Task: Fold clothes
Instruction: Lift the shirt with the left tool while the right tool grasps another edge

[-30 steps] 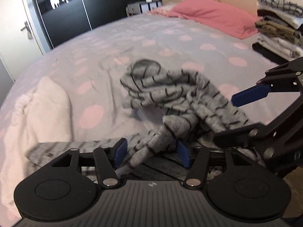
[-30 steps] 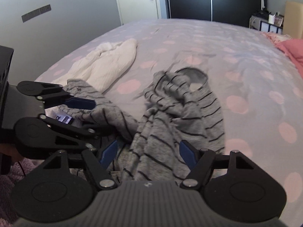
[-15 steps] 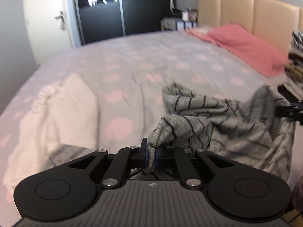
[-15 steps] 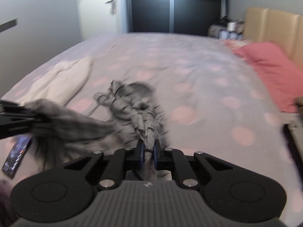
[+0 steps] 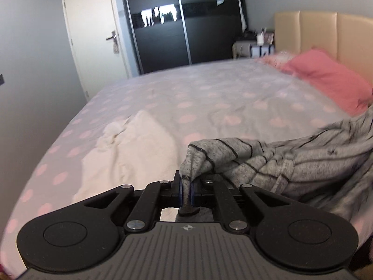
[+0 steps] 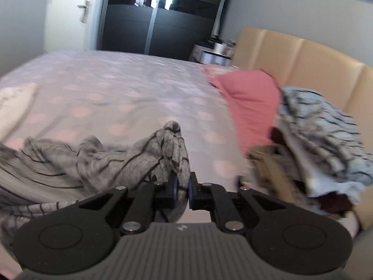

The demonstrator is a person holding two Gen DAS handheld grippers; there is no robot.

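A grey garment with thin black stripes (image 5: 291, 161) hangs stretched between my two grippers above the bed. My left gripper (image 5: 185, 190) is shut on one bunched end of it. In the right wrist view my right gripper (image 6: 181, 192) is shut on the other bunched end of the same garment (image 6: 112, 161), which trails off to the left. The bed (image 5: 209, 98) has a lilac cover with pink dots.
A cream garment (image 5: 137, 149) lies crumpled on the bed's left side; it also shows in the right wrist view (image 6: 14, 102). A pink pillow (image 6: 249, 100) lies by the beige headboard (image 6: 310, 70). A stack of folded clothes (image 6: 314, 154) sits at the right. Dark wardrobe (image 5: 184, 25) behind.
Both grippers closed on the striped garment, lifted it off the bed and moved apart, stretching it out. Both views tilted up toward the wardrobe and headboard.
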